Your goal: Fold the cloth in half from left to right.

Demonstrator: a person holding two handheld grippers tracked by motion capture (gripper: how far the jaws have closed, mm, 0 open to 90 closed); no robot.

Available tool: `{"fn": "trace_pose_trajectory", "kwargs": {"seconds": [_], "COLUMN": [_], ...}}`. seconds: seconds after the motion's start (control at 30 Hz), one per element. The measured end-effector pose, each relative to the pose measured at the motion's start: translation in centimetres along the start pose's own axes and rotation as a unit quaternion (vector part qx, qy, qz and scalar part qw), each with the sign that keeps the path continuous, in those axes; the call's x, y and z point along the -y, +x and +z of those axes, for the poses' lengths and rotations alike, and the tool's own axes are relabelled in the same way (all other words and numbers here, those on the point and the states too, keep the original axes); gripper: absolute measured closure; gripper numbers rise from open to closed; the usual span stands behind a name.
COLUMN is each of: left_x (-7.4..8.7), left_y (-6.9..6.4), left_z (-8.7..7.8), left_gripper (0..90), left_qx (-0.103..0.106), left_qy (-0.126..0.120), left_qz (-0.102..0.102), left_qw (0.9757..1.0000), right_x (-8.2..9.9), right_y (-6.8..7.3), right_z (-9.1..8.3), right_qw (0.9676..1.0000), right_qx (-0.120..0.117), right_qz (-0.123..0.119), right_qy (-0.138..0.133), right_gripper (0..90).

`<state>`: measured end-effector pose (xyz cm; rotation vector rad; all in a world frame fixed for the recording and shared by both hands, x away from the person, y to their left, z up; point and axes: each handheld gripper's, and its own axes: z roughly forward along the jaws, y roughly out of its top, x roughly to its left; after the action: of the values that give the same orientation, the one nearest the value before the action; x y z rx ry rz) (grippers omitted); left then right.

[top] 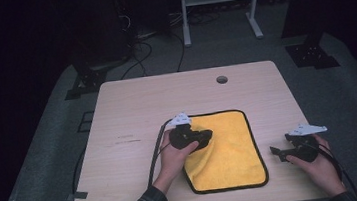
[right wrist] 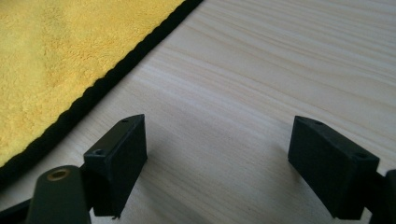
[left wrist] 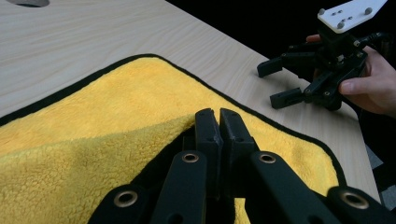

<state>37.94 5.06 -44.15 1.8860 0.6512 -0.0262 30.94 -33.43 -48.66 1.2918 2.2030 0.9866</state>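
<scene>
Pale wooden table [top: 132,105], yellow black-edged cloth [top: 233,160] partly folded on it.

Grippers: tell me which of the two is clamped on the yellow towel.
The left gripper: its jaws are closed on a folded-over edge of the yellow towel. The right gripper sits beside the towel, over bare table, jaws wide apart and holding nothing.

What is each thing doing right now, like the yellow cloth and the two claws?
Yellow cloth: lying on the table, its left side lifted and folded over toward the middle.
Left claw: shut, pinching the cloth's edge.
Right claw: open, nothing between its jaws, low over bare wood beside the cloth.
Table: flat, one round hole near its far edge.
</scene>
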Motion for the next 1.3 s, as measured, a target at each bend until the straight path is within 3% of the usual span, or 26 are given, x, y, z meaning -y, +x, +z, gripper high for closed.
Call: {"fn": "trace_pose_trajectory", "kwargs": {"seconds": [1.0, 1.3], "left_x": [-2.3, -2.4], "left_y": [-1.8, -2.4], "left_z": [8.2, 11.1], "left_gripper": [87.2, 87.1], "left_qx": [0.065, 0.067], "left_qy": [0.029, 0.054], "left_qz": [0.013, 0.017], "left_qw": [0.9974, 0.9961], "right_x": [0.0, 0.0], "right_y": [0.0, 0.0], "right_z": [0.0, 0.0], "right_qw": [1.0000, 1.0000], "right_qx": [-0.002, -0.003], "right_qz": [-0.001, -0.002], "right_qy": [0.000, 0.000], "right_gripper": [18.2, 18.2]}}
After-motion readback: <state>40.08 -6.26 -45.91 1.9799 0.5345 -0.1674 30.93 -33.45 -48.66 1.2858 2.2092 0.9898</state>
